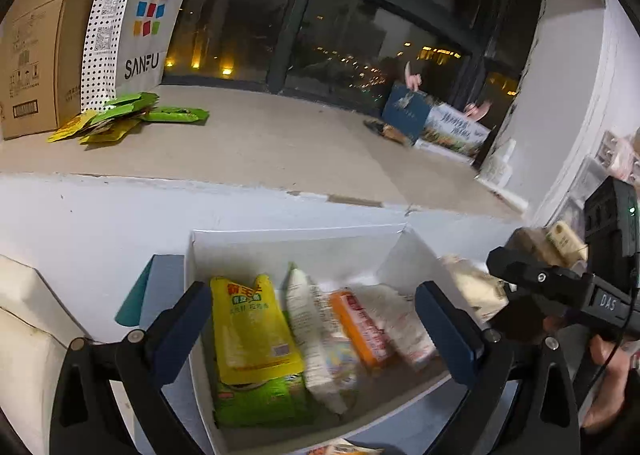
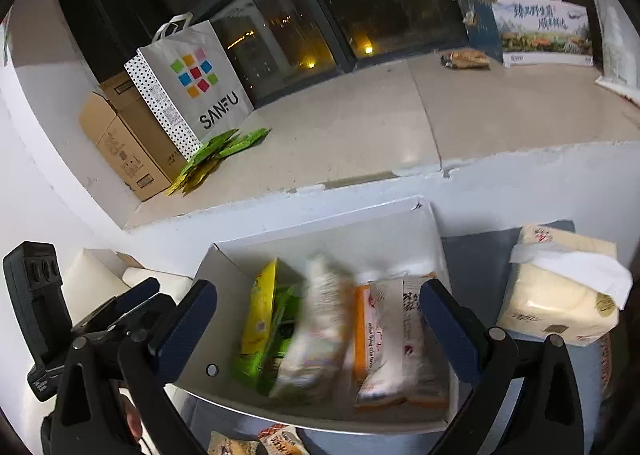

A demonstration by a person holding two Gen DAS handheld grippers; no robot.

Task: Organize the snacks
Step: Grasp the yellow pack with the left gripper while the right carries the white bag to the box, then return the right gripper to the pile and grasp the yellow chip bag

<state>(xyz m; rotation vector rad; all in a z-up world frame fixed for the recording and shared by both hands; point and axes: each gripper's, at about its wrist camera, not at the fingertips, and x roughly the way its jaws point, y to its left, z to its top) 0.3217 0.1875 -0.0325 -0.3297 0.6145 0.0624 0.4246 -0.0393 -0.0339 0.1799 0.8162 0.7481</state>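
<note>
Snack packets, a yellow-green pouch (image 1: 252, 339), a white bag (image 2: 320, 331) and an orange-white pack (image 2: 394, 339), are standing side by side in the white cardboard box (image 1: 288, 239). Left gripper (image 1: 314, 329) and right gripper (image 2: 318, 329) are hovering over it, jaws spread wide, gripping nothing. Beyond, green sachets (image 1: 132, 115) are lying on the grey ledge (image 1: 280, 143) beside a white SANFU paper bag (image 1: 136, 23).

Both wrist cameras close above white box (image 1: 296, 239), angled down toward window ledge (image 2: 360, 127); box shared.
</note>
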